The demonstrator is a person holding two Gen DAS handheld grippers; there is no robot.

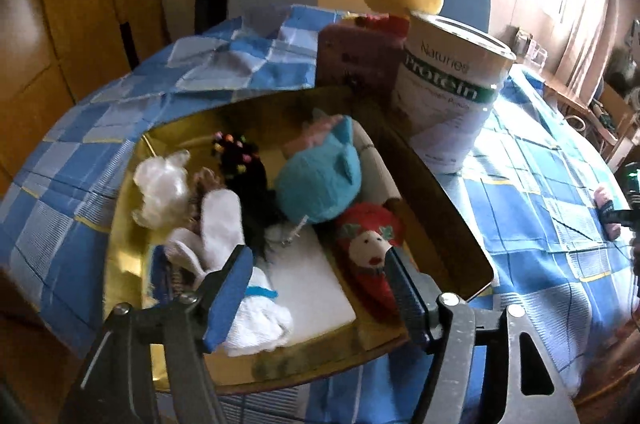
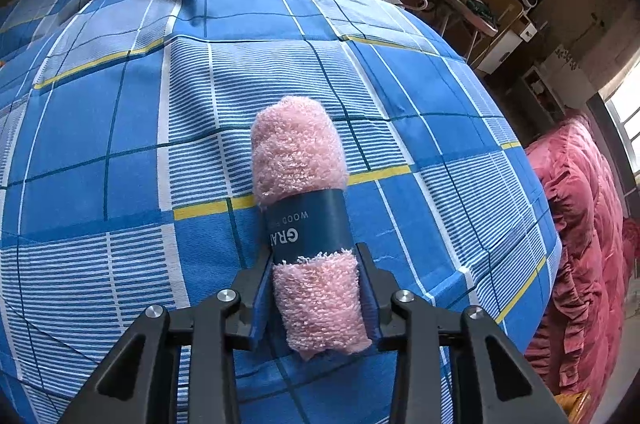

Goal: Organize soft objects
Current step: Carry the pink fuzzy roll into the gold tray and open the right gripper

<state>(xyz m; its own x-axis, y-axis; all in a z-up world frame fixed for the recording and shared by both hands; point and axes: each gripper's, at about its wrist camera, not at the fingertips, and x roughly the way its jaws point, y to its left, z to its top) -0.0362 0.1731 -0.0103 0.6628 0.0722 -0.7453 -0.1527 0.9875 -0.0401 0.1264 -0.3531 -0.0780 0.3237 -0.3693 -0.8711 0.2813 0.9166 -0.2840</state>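
Soft toys (image 1: 316,180) in gold tray (image 1: 452,208)

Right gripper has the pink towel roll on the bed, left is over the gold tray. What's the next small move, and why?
Probably lift the pink towel roll off the checked bedspread and carry it toward the gold tray. The right gripper is already shut on its lower end, and the left gripper hangs open over the toys, holding nothing.

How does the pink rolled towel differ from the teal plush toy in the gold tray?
The pink rolled towel lies on the checked blue cloth; the teal plush toy sits in the gold tray among other toys. The towel is a plain roll with a dark paper band; the toy has ears. The right gripper is clamped on the towel; the open left gripper holds nothing. Both look soft.
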